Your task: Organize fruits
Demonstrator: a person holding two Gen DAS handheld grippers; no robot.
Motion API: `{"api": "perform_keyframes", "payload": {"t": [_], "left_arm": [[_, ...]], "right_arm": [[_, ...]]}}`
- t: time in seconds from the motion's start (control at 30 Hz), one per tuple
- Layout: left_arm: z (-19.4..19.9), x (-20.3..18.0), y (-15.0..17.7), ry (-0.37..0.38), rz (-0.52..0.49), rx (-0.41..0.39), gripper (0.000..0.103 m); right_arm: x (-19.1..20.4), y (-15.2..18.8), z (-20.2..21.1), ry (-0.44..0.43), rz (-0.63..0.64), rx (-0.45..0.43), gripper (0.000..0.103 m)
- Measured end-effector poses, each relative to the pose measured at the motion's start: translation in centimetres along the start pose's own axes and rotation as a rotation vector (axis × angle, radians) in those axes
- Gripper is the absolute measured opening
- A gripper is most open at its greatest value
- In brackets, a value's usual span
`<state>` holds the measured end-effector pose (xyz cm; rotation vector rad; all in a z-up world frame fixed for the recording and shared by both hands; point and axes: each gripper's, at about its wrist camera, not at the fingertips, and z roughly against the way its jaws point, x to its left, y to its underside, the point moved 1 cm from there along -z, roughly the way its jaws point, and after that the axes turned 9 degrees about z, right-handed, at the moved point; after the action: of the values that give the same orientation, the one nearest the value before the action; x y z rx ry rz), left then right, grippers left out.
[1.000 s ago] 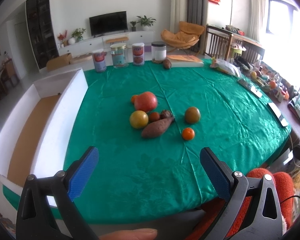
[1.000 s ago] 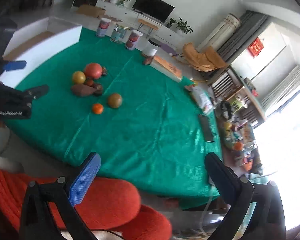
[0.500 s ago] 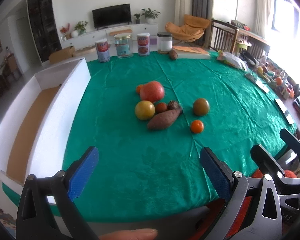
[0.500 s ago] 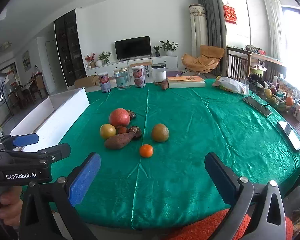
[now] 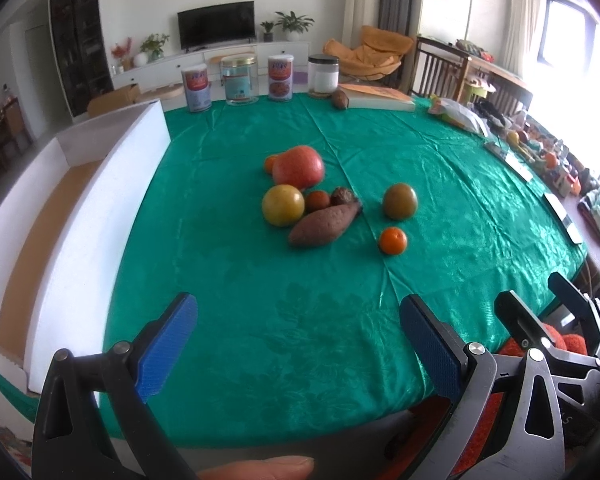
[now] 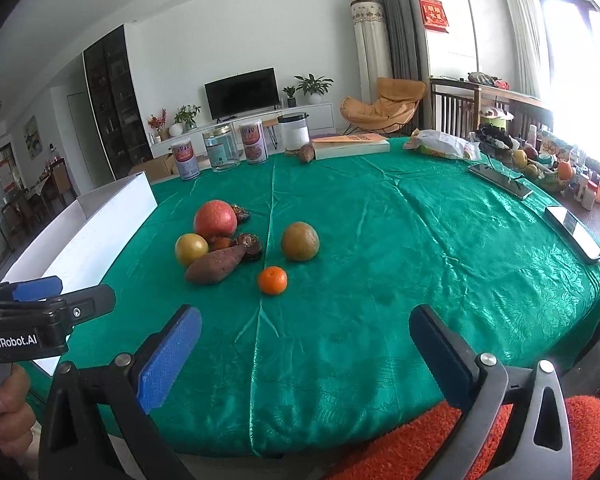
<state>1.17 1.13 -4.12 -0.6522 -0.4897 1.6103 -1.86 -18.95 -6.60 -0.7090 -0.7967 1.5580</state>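
Observation:
A cluster of produce lies mid-table on the green cloth: a big red fruit (image 5: 298, 165), a yellow-green fruit (image 5: 283, 205), a sweet potato (image 5: 324, 225), a brownish-green fruit (image 5: 399, 201) and a small orange (image 5: 393, 240). They also show in the right wrist view: red fruit (image 6: 215, 218), sweet potato (image 6: 215, 265), brownish fruit (image 6: 300, 241), orange (image 6: 273, 280). My left gripper (image 5: 298, 344) is open and empty, near the table's front edge. My right gripper (image 6: 305, 354) is open and empty, also near the front edge, to the right of the left one.
A long white box (image 5: 80, 216) with a brown floor lies along the table's left edge. Several jars (image 5: 240, 80) and a book (image 5: 376, 96) stand at the far edge. Phones (image 6: 576, 232) and clutter lie at the right. An orange cushion (image 6: 440, 436) is below the front edge.
The right gripper has swung round from a tilted, sideways view to face the fruit squarely. The left gripper has edged forward a little. Both stay open.

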Motion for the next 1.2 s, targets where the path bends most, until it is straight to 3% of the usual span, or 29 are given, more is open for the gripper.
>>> {"api": "perform_keyframes", "payload": {"t": [0.2, 0.7, 0.87, 1.2], "left_arm": [[-0.8, 0.1, 0.4, 0.037, -0.001, 0.043, 0.102], [-1.4, -0.2, 0.5, 0.058, -0.031, 0.026, 0.102], [-4.3, 0.5, 0.8, 0.039, -0.045, 0.056, 0.102], [-11.9, 1.5, 2.2, -0.002, -0.069, 0.203, 0.102]], "right_arm": [[0.3, 0.1, 0.4, 0.002, 0.014, -0.013, 0.103], [0.2, 0.0, 0.8, 0.008, 0.008, -0.017, 0.103], [0.2, 0.0, 0.6, 0.010, 0.010, -0.008, 0.103], [0.5, 0.1, 0.2, 0.014, 0.022, 0.002, 0.103]]}}
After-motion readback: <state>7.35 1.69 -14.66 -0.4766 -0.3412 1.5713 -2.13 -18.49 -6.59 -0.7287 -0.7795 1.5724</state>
